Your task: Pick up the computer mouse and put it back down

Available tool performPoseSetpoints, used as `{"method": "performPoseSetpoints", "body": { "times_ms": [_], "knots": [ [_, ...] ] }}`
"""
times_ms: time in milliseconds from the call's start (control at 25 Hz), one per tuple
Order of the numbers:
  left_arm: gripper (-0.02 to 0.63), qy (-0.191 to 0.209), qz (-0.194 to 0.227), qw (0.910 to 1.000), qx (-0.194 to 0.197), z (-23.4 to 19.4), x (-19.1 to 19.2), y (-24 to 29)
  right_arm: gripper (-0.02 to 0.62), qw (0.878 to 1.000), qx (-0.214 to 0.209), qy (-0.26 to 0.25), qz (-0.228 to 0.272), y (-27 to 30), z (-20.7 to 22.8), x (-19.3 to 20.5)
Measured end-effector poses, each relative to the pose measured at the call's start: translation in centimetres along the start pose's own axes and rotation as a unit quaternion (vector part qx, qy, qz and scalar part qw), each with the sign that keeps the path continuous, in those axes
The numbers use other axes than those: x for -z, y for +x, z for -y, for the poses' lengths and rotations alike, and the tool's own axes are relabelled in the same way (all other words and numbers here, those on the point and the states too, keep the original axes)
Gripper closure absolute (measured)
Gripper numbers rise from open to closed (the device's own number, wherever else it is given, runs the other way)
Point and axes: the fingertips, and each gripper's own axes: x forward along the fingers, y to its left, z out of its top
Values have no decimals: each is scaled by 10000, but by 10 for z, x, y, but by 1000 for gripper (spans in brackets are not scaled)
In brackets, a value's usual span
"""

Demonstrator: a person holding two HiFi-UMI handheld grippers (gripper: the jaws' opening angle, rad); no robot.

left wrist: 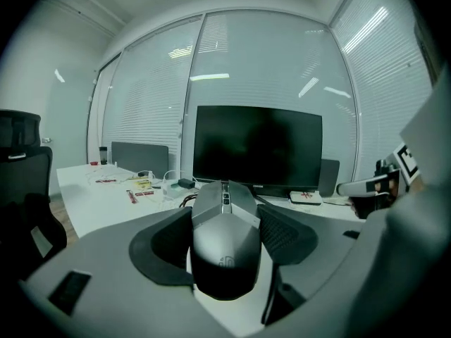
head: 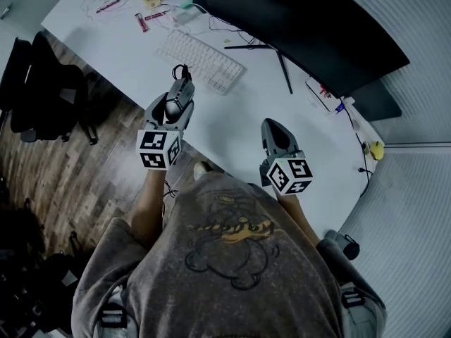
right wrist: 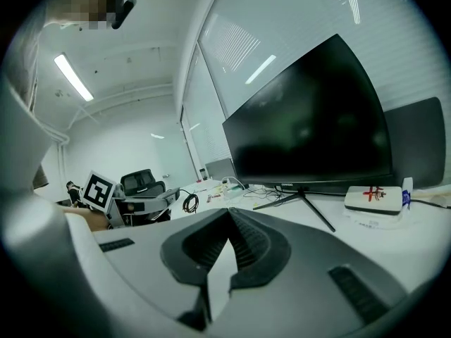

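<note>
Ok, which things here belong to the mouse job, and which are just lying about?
Job in hand:
computer mouse
left gripper, jaws closed on it
table

Lying about:
keyboard
monitor
office chair
white box
right gripper, jaws shut, empty

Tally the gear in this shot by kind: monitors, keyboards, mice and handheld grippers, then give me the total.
Monitor: 1
Keyboard: 1
Mouse: 1
Grippers: 2 (left gripper, right gripper)
Total: 5
</note>
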Motion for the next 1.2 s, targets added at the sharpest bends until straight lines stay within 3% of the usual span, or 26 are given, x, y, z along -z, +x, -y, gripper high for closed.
{"method": "performPoseSetpoints", "body": {
  "times_ms": [1200],
  "knots": [
    [308,-19,-1247,9921,-121,-23,118,71,588,9990,414,134,-114,1,27,5]
  ]
}}
